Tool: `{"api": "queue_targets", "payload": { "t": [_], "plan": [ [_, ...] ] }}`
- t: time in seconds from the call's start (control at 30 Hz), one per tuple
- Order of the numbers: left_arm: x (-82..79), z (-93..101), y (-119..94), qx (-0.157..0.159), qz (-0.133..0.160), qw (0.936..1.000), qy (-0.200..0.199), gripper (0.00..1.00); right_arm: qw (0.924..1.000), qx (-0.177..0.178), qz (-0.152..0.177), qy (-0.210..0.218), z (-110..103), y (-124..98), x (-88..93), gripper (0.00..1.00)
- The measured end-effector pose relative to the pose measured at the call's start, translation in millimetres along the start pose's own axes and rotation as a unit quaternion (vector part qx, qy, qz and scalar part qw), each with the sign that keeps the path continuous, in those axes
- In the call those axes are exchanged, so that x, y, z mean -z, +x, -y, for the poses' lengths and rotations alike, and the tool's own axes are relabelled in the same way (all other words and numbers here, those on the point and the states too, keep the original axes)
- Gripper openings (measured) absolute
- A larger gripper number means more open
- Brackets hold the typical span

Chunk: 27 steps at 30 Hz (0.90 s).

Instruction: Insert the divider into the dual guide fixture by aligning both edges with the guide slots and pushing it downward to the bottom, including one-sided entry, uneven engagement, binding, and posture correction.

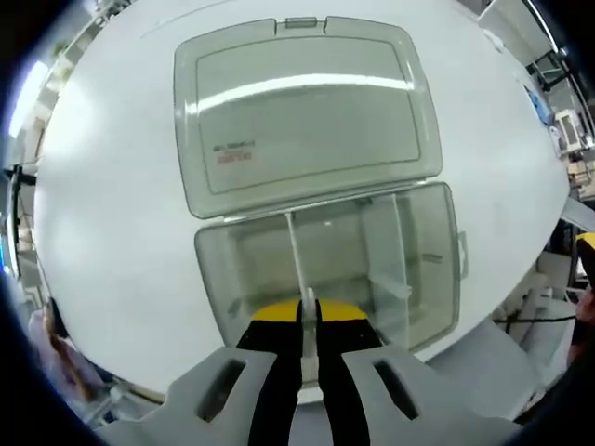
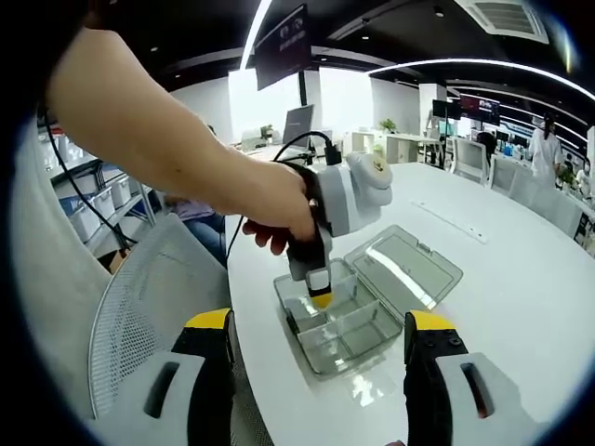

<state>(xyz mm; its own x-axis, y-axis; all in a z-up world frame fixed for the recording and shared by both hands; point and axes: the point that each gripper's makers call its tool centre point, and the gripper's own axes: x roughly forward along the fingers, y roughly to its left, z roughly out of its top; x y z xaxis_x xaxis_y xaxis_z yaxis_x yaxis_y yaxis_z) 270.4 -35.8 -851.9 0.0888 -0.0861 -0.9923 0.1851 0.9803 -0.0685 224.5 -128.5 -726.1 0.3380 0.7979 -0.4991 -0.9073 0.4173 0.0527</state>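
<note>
Divider [image 1: 296,269] pinched upright by left gripper [image 1: 308,321] over box [image 1: 437,279], lined with slots for push-down. Right gripper [image 2: 316,358] spread, empty, standing off. Lid [image 1: 307,111] open flat.

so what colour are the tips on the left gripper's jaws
Yellow, on the left gripper; the left gripper view shows it best.

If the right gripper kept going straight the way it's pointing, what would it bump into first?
Probably the clear plastic box on the white table. The right gripper is open and aims at it, though depth is hard to judge.
</note>
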Motion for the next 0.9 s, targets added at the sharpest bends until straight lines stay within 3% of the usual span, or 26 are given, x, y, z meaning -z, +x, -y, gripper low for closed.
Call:
{"api": "queue_targets", "payload": {
  "t": [0.33,0.53,0.9],
  "plan": [
    [0.2,-1.0,-0.1,0.006,0.006,1.0000,0.001,0.02,1.0000,-0.001,-0.002,-0.004,-1.4,0.1,-1.3,0.72],
    [-3.5,2.4,-0.4,0.024,0.026,0.9991,0.025,0.06,1.0000,0.001,-0.004,-0.006,-0.2,-0.6,-3.6,0.72],
    [-6.6,-1.7,-10.6,0.037,0.041,0.9982,0.024,0.13,0.9999,0.001,-0.006,-0.015,-2.9,1.8,-9.8,0.72]
  ]
}}
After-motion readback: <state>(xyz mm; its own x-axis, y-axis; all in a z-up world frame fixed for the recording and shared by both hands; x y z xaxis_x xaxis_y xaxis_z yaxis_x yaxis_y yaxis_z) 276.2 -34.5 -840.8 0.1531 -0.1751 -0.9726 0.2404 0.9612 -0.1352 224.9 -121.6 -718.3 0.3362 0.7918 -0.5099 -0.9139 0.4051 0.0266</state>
